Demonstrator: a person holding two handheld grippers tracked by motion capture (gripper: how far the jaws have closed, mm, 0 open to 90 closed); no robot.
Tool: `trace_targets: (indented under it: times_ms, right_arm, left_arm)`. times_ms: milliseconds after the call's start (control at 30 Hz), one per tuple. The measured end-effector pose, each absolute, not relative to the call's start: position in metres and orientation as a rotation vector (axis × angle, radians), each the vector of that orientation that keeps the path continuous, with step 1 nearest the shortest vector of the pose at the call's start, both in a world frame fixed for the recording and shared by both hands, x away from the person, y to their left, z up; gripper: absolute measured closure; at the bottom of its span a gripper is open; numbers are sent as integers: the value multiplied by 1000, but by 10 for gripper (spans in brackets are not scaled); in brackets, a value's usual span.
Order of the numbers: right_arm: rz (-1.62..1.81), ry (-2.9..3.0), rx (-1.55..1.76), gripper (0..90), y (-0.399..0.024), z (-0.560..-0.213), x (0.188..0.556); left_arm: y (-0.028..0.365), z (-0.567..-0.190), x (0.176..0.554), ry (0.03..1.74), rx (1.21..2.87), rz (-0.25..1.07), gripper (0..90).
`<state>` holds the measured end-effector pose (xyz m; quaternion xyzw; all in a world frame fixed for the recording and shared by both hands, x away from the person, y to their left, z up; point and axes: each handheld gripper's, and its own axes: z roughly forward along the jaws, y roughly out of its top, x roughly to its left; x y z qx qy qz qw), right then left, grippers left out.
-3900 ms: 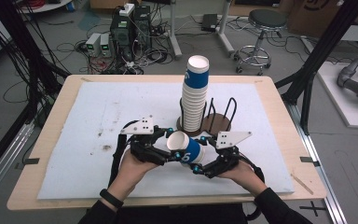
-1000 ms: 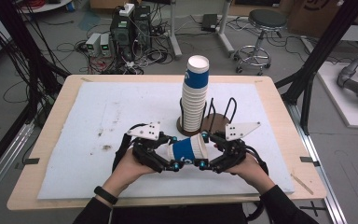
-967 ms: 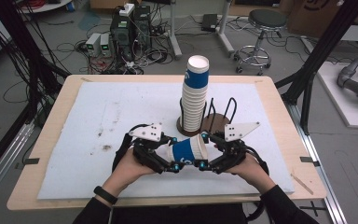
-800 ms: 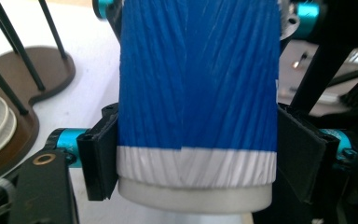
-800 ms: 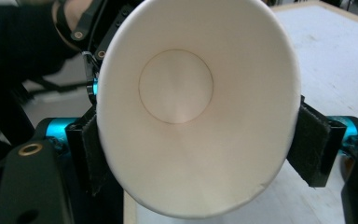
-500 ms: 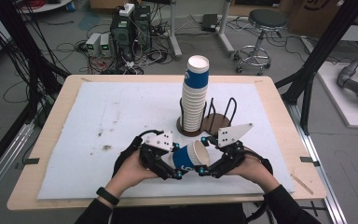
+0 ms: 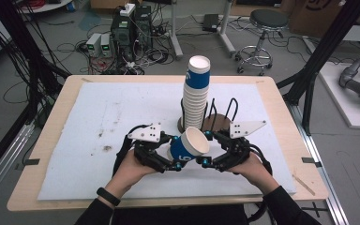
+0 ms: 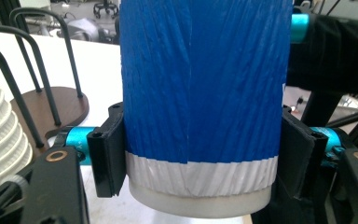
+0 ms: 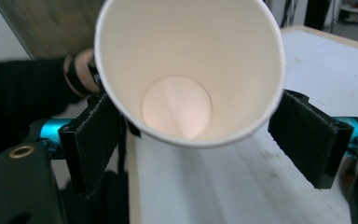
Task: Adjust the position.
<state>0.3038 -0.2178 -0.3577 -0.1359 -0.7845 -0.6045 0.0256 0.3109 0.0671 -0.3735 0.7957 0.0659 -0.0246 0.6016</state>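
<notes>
While the left gripper (image 7: 176,154) pinches the blue paper cup (image 7: 187,146) with its fingers (image 8: 106,156) pressed on the cup's sides near the base, the cup lies on its side above the worktop (image 7: 65,197), near the front edge. Its long axis runs along that edge, and the white mouth faces the right gripper (image 7: 208,149), whose fingers (image 9: 307,135) have just been opening and stand spread beside the rim. Behind stands a stack of cups (image 7: 196,93) on a wooden holder (image 7: 218,123).

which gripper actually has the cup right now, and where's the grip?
Left gripper clamps the paper cup across its lower body near the base. Right gripper jaws have been opening, clear of the rim.
</notes>
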Motion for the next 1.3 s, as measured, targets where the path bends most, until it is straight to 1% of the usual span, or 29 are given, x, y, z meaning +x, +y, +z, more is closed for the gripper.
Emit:
trace_targets:
  times_ms: [67, 133, 267, 333, 367, 433, 733, 767, 867, 1067, 1100, 1167, 1300]
  right_arm:
    - [-1895, -2382, -439, 177, -215, -359, 303]
    - [-1900, -2350, -430, 216, -213, -361, 303]
    - [-1888, -2378, -402, 241, -213, -360, 303]
    - [-1853, -2445, -376, 245, -212, -359, 302]
    - [-1853, -2445, -376, 245, -212, -359, 302]
    - [-1778, -2556, -354, 248, -210, -355, 299]
    - [-1634, -2706, -297, 249, -207, -349, 296]
    - [-1632, -2705, -295, 245, -206, -349, 295]
    - [-1708, -2665, -306, 213, -206, -350, 295]
    - [-1844, -2519, -350, 205, -208, -351, 295]
    - [-1868, -2490, -360, 204, -208, -352, 295]
    - [-1913, -2436, -371, 204, -207, -353, 295]
    - [-1952, -2383, -387, 195, -206, -354, 295]
  left_arm:
    - [64, -375, 310, 148, 1851, -67, 294]
    - [62, -377, 310, 153, 1853, -75, 294]
    - [61, -377, 309, 157, 1870, -67, 288]
    - [56, -375, 306, 149, 1983, -9, 275]
    - [56, -375, 306, 149, 1983, -9, 259]
    - [49, -374, 302, 108, 2090, 52, 252]
    - [40, -378, 300, 97, 2126, 61, 267]
    - [40, -379, 300, 102, 2117, 53, 292]
    - [43, -380, 302, 107, 2045, 26, 295]
    - [47, -379, 303, 118, 1958, -3, 298]
    - [47, -380, 302, 122, 1917, -9, 298]
    - [47, -381, 302, 125, 1886, -15, 299]
    - [46, -382, 302, 128, 1877, -13, 299]
